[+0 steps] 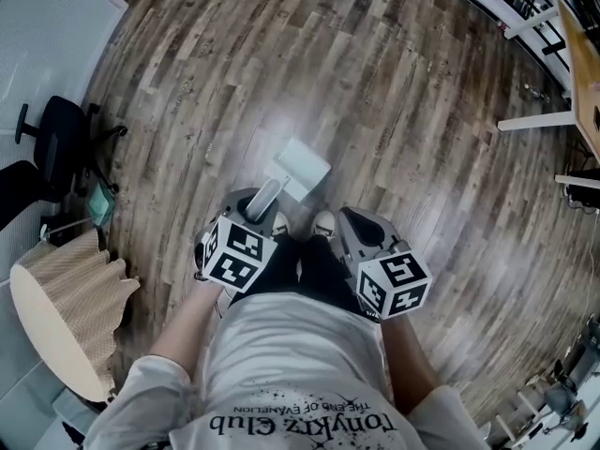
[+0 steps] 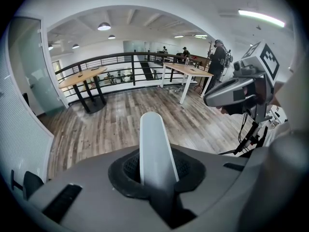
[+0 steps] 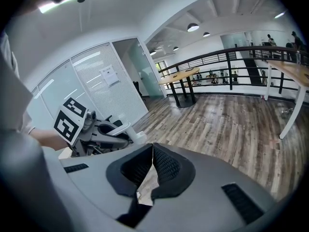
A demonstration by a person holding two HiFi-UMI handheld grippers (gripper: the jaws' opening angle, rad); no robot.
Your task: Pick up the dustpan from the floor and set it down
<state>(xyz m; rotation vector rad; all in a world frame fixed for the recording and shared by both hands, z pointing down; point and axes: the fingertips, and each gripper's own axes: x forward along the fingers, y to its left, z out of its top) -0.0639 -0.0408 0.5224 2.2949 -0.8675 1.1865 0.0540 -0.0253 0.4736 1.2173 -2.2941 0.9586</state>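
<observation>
In the head view a white dustpan [image 1: 302,167] hangs just above the wooden floor in front of my shoes, its pan end pointing away from me. Its long white handle [image 2: 156,149] runs up between the jaws of my left gripper [image 1: 255,204], which is shut on it. My right gripper [image 1: 353,219] hovers close beside it on the right, apart from the dustpan. In the right gripper view its black pads [image 3: 164,164] meet at the tips with nothing between them. The same view shows the left gripper [image 3: 91,129] and the handle [image 3: 120,128] at the left.
A black office chair [image 1: 54,137] and a round table with a beige corrugated sheet [image 1: 70,293] stand at my left. White desk legs [image 1: 536,120] are at the far right. A railing [image 2: 120,62], high tables [image 2: 84,76] and a standing person [image 2: 218,57] are further off.
</observation>
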